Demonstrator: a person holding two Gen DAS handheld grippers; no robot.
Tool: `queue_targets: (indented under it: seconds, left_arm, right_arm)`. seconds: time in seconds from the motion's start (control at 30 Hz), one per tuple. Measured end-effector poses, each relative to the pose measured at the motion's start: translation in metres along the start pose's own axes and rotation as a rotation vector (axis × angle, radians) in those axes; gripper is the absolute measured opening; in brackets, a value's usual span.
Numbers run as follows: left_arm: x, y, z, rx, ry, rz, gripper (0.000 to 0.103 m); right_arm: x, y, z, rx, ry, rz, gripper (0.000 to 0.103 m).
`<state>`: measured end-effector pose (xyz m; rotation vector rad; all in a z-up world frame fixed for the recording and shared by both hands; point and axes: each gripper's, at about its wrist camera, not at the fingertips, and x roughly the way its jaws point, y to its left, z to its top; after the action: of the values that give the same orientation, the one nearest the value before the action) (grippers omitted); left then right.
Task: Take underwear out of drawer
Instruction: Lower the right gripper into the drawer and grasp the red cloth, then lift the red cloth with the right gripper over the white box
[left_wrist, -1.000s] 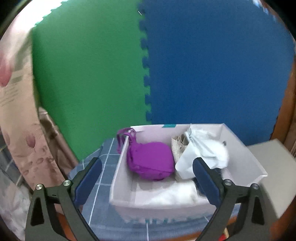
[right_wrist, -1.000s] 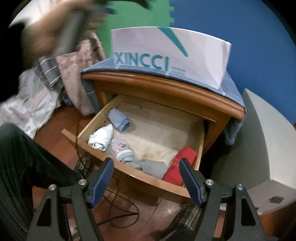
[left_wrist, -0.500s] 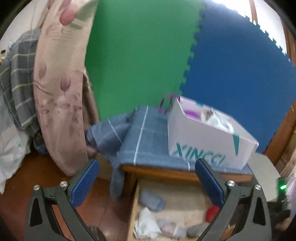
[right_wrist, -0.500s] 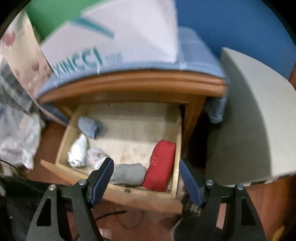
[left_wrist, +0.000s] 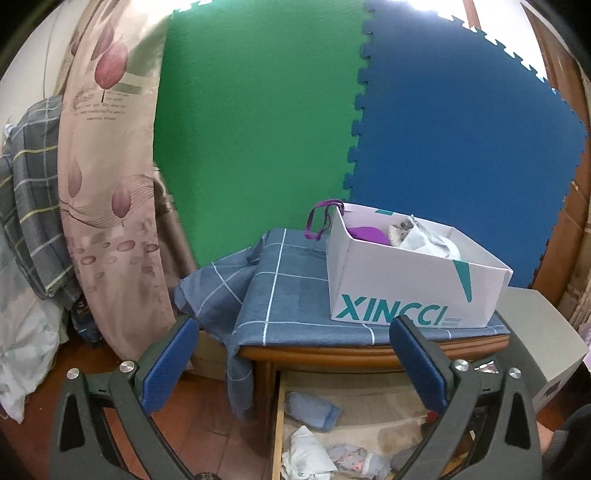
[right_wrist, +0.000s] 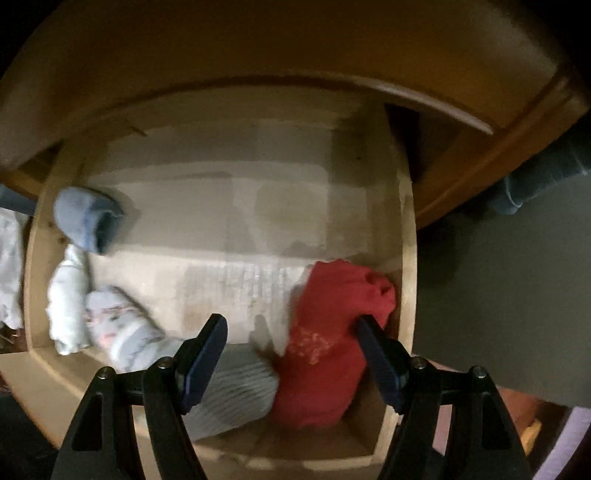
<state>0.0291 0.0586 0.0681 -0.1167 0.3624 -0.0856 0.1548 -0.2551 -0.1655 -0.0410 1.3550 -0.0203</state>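
Right gripper (right_wrist: 291, 354), fingers spread, reaches into the open drawer (right_wrist: 404, 266); its right finger touches the red underwear (right_wrist: 328, 332) lying at the drawer's right front corner, beside a grey folded piece (right_wrist: 236, 391). Left gripper (left_wrist: 291, 365), fingers spread and empty, faces the nightstand's white box (left_wrist: 406, 291) on a blue cloth (left_wrist: 291, 291).

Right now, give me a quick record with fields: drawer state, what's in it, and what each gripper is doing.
drawer: open
contents: red roll at right, grey roll beside it, patterned roll, white roll and blue roll at left
right gripper: open, low over the drawer, red roll between its fingers, not gripped
left gripper: open, empty, facing the nightstand
nightstand top: box on blue cloth
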Motion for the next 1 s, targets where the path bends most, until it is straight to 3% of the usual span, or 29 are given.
queue_targets:
  seconds: [0.17,0.27,0.4,0.5,0.7,1.0]
  left_arm:
    - [0.000,-0.001,0.000,0.002,-0.002,0.001,0.103]
    - [0.000,0.000,0.000,-0.006,-0.003,-0.002,0.103]
    - [-0.001,-0.003,0.001,0.019,-0.013,0.005,0.103]
    - [0.001,-0.007,0.001,0.042,-0.013,0.017,0.103]
    - [0.005,-0.009,-0.002,0.051,-0.008,0.042,0.103]
    - [0.009,-0.017,-0.008,0.099,-0.008,0.080,0.103]
  right_arm:
    - [0.008,-0.004,-0.005,0.046,0.027,-0.066,0.073]
    - [0.014,-0.002,-0.008,0.017,0.037,-0.082,0.026]
    - [0.006,-0.008,-0.013,0.011,-0.020,-0.051,0.008]
    - [-0.014,-0.007,-0.022,0.000,-0.089,-0.007,0.006]
    - [-0.100,-0.009,-0.042,-0.007,-0.289,0.097,0.006]
    - [-0.208,-0.004,-0.046,-0.051,-0.479,0.169,0.006]
